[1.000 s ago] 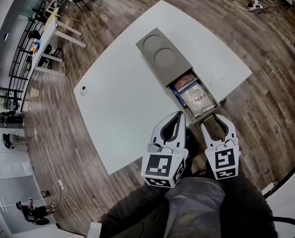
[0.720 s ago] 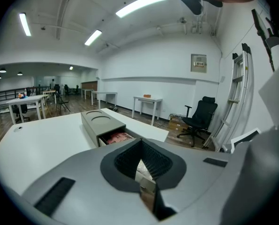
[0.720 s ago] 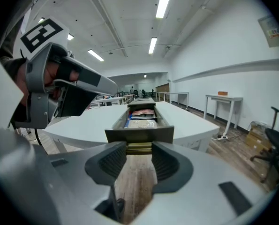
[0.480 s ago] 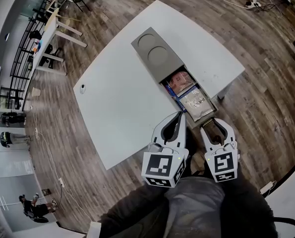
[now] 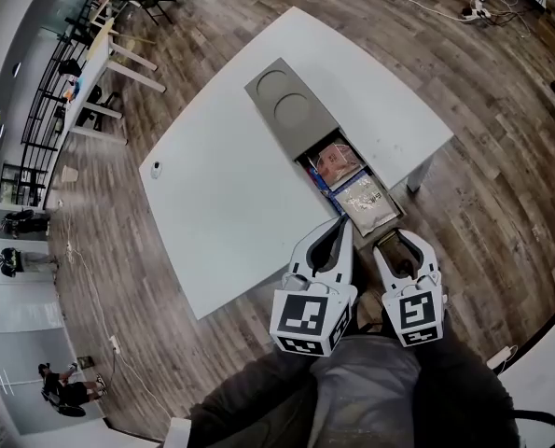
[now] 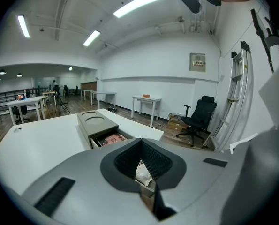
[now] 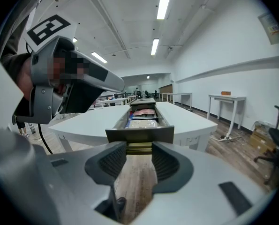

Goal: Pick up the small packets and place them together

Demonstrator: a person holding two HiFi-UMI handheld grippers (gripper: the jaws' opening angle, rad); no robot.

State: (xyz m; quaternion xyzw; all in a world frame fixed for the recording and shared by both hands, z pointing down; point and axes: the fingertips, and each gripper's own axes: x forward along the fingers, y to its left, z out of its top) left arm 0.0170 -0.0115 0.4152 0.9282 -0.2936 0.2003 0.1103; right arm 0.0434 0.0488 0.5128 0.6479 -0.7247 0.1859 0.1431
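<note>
A grey box [image 5: 291, 101] with two round hollows in its top lies on the white table [image 5: 230, 185]. Its drawer [image 7: 139, 134] stands pulled out past the table's edge. The small packets lie inside the drawer in a row: a pink one [image 5: 338, 160] nearest the box, a pale speckled one [image 5: 366, 199] nearest the drawer's front, and a blue edge [image 5: 326, 183] showing between them. The right tongs [image 5: 396, 237] pinch the brass-coloured handle [image 7: 139, 148] on the drawer's front, one pad at each end of it. The left tongs [image 5: 342, 222] are pressed together with nothing in them, their tip just beside the drawer's near corner.
</note>
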